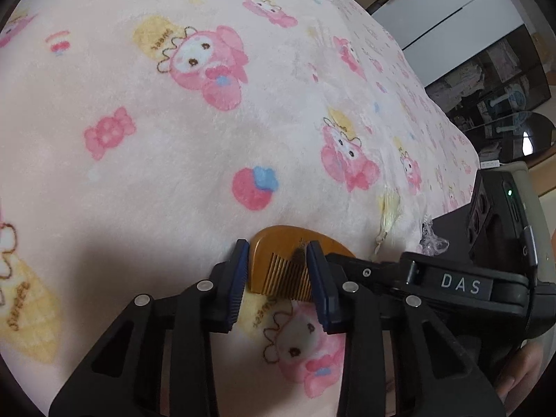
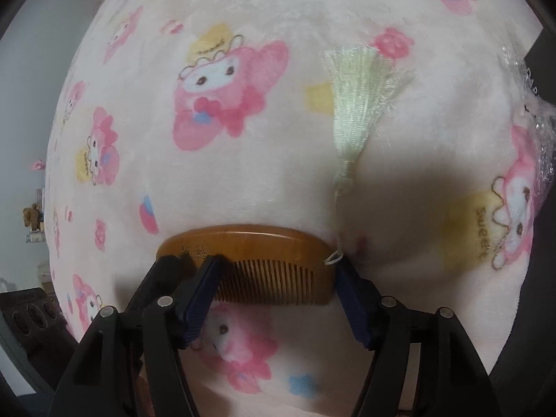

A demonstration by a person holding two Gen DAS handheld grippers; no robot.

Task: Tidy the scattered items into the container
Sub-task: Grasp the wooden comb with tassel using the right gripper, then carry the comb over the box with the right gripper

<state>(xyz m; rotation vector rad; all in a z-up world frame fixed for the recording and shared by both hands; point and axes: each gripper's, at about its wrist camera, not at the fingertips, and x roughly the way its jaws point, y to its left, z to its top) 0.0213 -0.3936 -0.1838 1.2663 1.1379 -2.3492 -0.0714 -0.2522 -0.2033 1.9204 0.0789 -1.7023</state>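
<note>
A small wooden comb (image 2: pixel 257 260) with a pale green tassel (image 2: pixel 354 104) lies on a pink cartoon-print blanket (image 2: pixel 278 173). My right gripper (image 2: pixel 278 271) is open, its fingers at either end of the comb; the right finger (image 2: pixel 351 295) touches the tassel end. In the left wrist view the comb (image 1: pixel 278 267) sits between my left gripper's (image 1: pixel 278 260) open fingers, which stand around one end of it. The right gripper's black body, marked DAS (image 1: pixel 458 285), reaches in from the right. No container is in view.
The blanket (image 1: pixel 173 139) covers a bed whose edge runs along the right. Crinkled clear plastic (image 1: pixel 432 239) lies at that edge near a black object (image 1: pixel 448 219). Dark shelving (image 1: pixel 493 80) and white furniture (image 1: pixel 441 14) stand beyond.
</note>
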